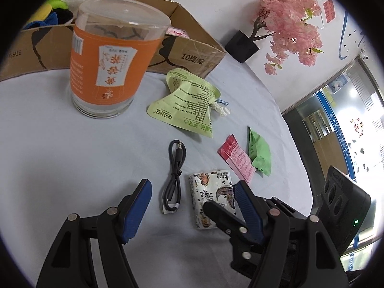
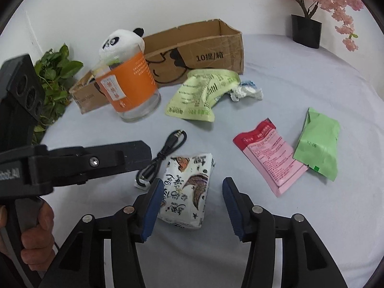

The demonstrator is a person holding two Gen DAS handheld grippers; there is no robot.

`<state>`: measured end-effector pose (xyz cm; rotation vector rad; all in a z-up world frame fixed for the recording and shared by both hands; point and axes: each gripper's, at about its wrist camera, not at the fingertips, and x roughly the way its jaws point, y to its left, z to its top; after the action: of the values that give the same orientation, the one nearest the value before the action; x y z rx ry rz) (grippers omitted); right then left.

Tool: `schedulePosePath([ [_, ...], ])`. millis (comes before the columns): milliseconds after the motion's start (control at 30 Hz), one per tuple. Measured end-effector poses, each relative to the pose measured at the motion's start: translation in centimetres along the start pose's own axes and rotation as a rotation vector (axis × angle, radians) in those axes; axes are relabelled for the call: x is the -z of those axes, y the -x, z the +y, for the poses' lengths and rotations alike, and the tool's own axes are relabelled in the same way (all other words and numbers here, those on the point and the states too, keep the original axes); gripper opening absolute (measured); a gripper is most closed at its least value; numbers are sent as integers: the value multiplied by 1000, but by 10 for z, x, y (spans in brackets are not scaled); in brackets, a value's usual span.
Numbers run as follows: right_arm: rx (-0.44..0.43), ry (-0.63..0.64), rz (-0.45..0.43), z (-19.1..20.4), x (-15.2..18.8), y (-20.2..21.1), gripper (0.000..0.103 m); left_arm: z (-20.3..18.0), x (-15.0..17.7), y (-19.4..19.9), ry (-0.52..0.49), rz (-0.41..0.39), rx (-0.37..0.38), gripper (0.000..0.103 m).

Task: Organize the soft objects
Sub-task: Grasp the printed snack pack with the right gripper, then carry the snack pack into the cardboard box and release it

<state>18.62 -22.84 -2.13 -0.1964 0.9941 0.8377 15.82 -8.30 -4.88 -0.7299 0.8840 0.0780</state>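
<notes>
Lining up on the printed tissue pack, box waiting at the far side.

From the left: my left gripper [image 1: 192, 206] hangs with jaws wide apart over the thin black audio cable [image 1: 176, 168]; my right gripper [image 2: 189, 204] stands apart, unclamped, astride the white cartoon-printed soft tissue pack [image 2: 187, 189]. I judge 1 grasp comes next, then the brown cardboard box [image 2: 204, 45].

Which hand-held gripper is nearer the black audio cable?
Left. The left hand-held gripper is open directly over the black audio cable. The right hand-held gripper is open around the tissue pack beside the cable.
</notes>
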Motion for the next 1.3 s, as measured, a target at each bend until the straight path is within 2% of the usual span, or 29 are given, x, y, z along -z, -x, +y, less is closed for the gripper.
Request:
schedulePosePath([
  [133, 43, 29, -3, 4, 4, -1, 47, -1, 2, -9, 9, 35, 11, 71],
  [233, 50, 64, -19, 8, 5, -1, 29, -4, 3, -6, 25, 19, 39, 71],
  [300, 57, 85, -27, 12, 6, -1, 24, -11, 3, -5, -5, 12, 37, 71],
  [367, 55, 87, -43, 11, 7, 1, 14, -14, 4, -5, 0, 9, 42, 71],
  [433, 32, 67, -51, 7, 7, 4, 10, -13, 5, -7, 7, 28, 61, 71],
  [533, -4, 27, -57, -2, 9, 8, 8, -11, 7, -11, 27, 41, 62, 70],
  [667, -79, -26, -76, -17, 12, 16, 6, -15, 8, -14, 29, 47, 103, 70],
  [833, -184, -103, -89, -32, 13, 24, 6, -22, 8, -27, 43, 106, 175, 70],
  [933, -236, -125, -106, -36, 13, 30, 6, -31, 5, -35, 7, 127, 168, 70],
  [1000, -261, -148, -110, -41, 13, 30, 6, -32, 3, -41, 19, 146, 180, 70],
  [1033, -268, -154, -111, -44, 13, 30, 6, -32, 2, -44, 30, 156, 187, 69],
  [1133, -282, -161, -118, -49, 14, 31, 6, -33, -3, -55, 34, 189, 186, 49],
  [1233, -253, -158, -129, -55, 12, 32, 6, -44, -13, -64, 4, 192, 182, 38],
  [1300, -209, -153, -144, -61, 9, 33, 5, -53, -20, -69, -19, 192, 185, 34],
])
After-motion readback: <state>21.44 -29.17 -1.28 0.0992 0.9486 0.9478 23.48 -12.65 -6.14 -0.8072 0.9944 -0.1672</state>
